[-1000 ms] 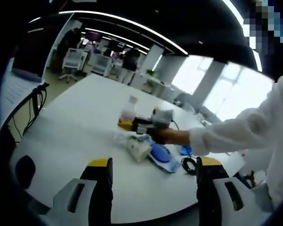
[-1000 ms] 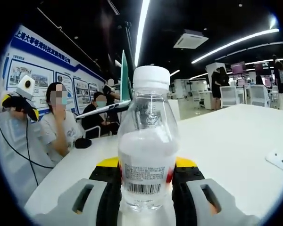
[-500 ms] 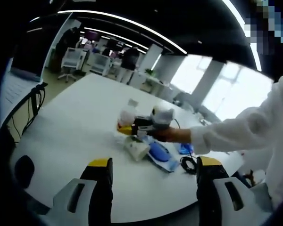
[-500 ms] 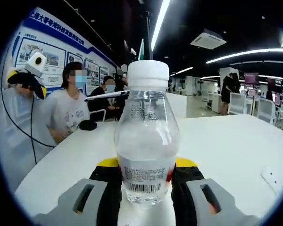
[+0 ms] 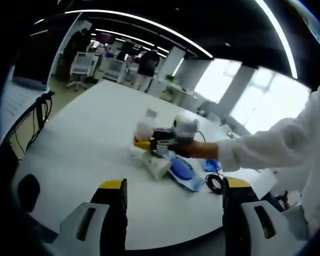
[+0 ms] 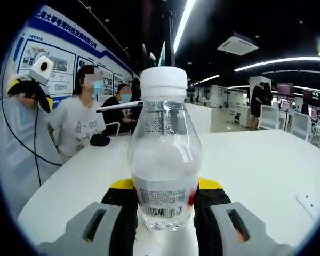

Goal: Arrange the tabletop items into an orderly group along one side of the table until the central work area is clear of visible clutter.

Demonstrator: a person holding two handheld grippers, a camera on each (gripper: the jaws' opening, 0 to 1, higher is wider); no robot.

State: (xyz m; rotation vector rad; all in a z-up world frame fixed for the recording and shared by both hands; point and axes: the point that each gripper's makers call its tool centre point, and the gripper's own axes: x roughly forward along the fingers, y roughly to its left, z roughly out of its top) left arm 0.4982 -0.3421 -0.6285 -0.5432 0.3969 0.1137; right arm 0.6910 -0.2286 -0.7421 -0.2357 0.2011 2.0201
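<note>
An open-plan office stretches behind both views, with strip lights overhead, office chairs and standing people far off, seated people along a poster wall in the right gripper view, and bright windows in the left gripper view. The large white table [image 5: 90,133] carries everything and spreads ahead of both grippers.

In the left gripper view a person's white sleeve [image 5: 272,149] reaches in from the right, ahead of the left gripper [image 5: 173,208]. That gripper hangs low at the near table edge, its jaws wide apart with nothing between them.

The sleeve ends at the right gripper [image 5: 162,143], which is clamped around a clear water bottle [image 5: 145,127]. In the right gripper view the bottle [image 6: 165,165] stands upright between the right gripper's [image 6: 164,205] jaws, held low on its labelled body, its long axis vertical and white cap on top. Whether its base touches the table cannot be told.

Just beside and nearer than the held bottle lies the clutter: a white box-like item [image 5: 157,165], a blue mouse-shaped item [image 5: 182,169] on a light sheet, a small blue thing [image 5: 211,166], and a coiled black cable [image 5: 216,184]. All sit straight ahead of the left gripper, slightly right, well apart from it.

The right gripper is the nearer one; the next move likely turns on carrying the upright bottle sideways to the table's edge.
</note>
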